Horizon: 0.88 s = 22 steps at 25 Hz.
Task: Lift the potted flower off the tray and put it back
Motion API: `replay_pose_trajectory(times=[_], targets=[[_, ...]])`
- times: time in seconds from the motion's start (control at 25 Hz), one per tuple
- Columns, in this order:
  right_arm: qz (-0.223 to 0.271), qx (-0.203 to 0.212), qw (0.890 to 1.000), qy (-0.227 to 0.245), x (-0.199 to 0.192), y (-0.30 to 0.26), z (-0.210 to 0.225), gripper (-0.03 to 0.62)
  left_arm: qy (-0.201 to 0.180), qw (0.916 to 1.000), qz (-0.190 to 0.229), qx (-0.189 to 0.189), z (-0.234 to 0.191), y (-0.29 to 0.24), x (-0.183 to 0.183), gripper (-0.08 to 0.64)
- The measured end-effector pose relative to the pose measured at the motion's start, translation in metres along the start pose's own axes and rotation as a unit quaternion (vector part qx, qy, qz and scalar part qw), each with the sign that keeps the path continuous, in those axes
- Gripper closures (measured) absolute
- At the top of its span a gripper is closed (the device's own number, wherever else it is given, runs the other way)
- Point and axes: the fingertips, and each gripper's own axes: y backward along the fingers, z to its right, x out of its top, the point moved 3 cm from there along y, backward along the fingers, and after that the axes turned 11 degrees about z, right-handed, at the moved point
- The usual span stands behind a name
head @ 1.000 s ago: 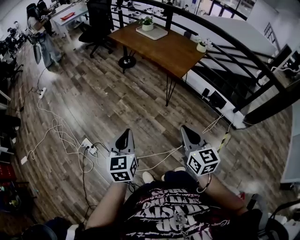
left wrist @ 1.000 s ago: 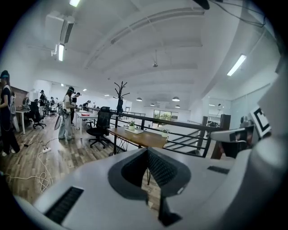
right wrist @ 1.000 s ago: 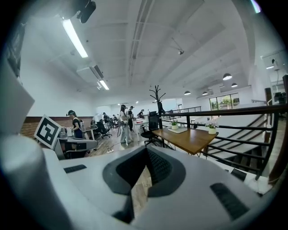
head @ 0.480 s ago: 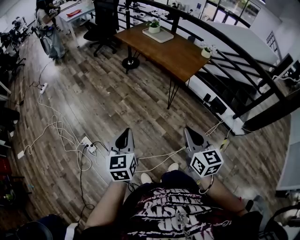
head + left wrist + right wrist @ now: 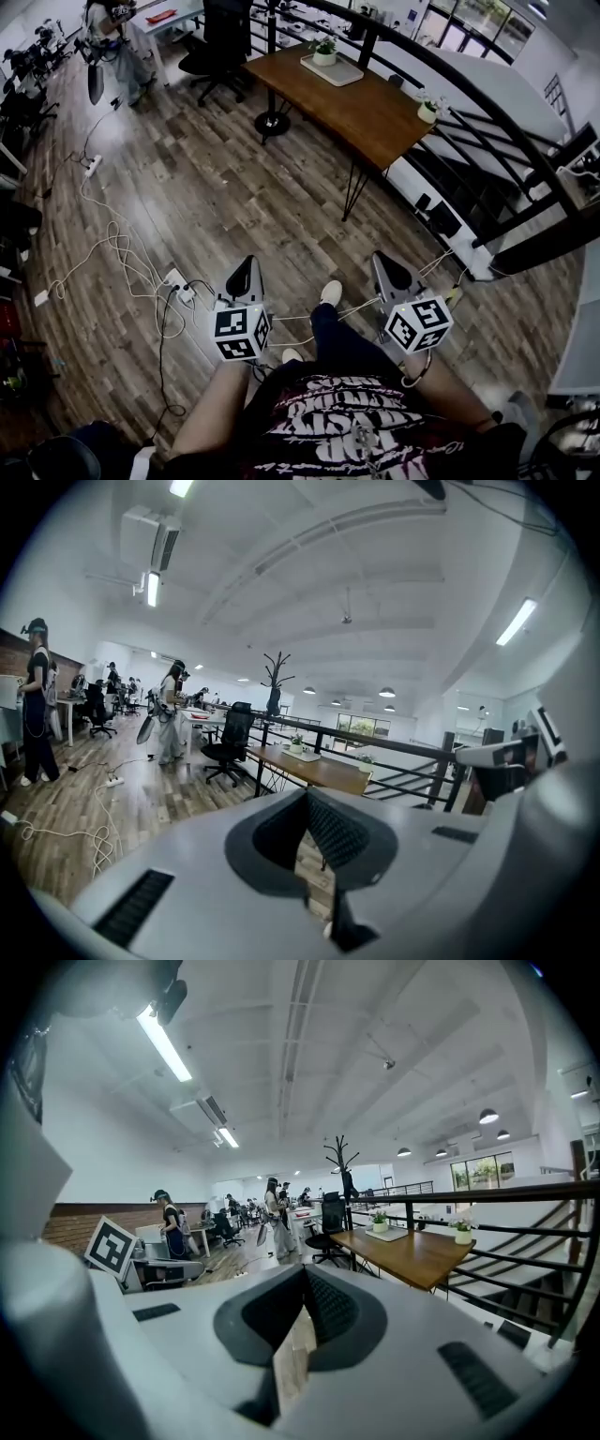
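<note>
Wood-plank floor (image 5: 234, 187) fills most of the head view. I see both tongs held low in front of the wearer's body, the left tongs (image 5: 247, 265) and the right tongs (image 5: 384, 262), each with its marker cube nearest the camera. Both are well apart from the task's things.

Far off, at the top of this view, a wooden worktop (image 5: 366, 103) carries a pale tray (image 5: 339, 73) near its far end. The potted flower (image 5: 325, 51) stands on the tray. A second potted plant (image 5: 428, 109) sits at the worktop's right edge, beside a dark railing (image 5: 487, 103). Only this view shows the white cables (image 5: 122, 258) and the power strip (image 5: 177, 284) on the floor, and the wearer's shoe (image 5: 330, 292) between the two tongs.

The left gripper view shows the left tongs' jaws clenched together with nothing between them. Beyond them are the worktop (image 5: 319, 771), the potted flower (image 5: 296, 743) on its tray (image 5: 303, 756), and a coat stand (image 5: 275, 682) that the head view does not show.

The right gripper view shows the right tongs' jaws also clenched and empty. The potted flower (image 5: 379, 1218) on the tray (image 5: 387, 1234) is clearer here.
</note>
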Motion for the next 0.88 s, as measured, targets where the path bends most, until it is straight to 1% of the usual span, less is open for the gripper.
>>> replay_pose_trajectory(times=[0.24, 0.4, 0.52, 0.64, 0.76, 0.88], targets=[[0.003, 0.01, 1.0, -0.016, -0.009, -0.043, 0.018, 0.594, -0.013, 0.9999, -0.002, 0.011, -0.017, -0.034, 0.003, 0.552], [0.005, 0.006, 1.0, -0.027, -0.01, -0.081, 0.047, 0.594, -0.022, 0.9995, -0.013, 0.019, -0.028, -0.075, 0.002, 0.552], [0.007, 0.006, 1.0, -0.015, -0.008, -0.113, 0.079, 0.594, -0.03, 0.9991, -0.019, 0.023, -0.032, -0.117, 0.001, 0.552], [0.006, 0.008, 1.0, 0.004, -0.008, -0.151, 0.118, 0.594, -0.034, 0.999, -0.02, 0.022, -0.032, -0.172, 0.0, 0.552], [0.0, 0.008, 1.0, 0.008, -0.008, -0.192, 0.159, 0.594, -0.025, 0.9995, -0.015, 0.013, -0.027, -0.23, 0.003, 0.552], [-0.002, 0.005, 1.0, 0.016, -0.004, -0.226, 0.196, 0.594, -0.027, 0.9996, -0.007, 0.0, -0.016, -0.281, 0.011, 0.552]])
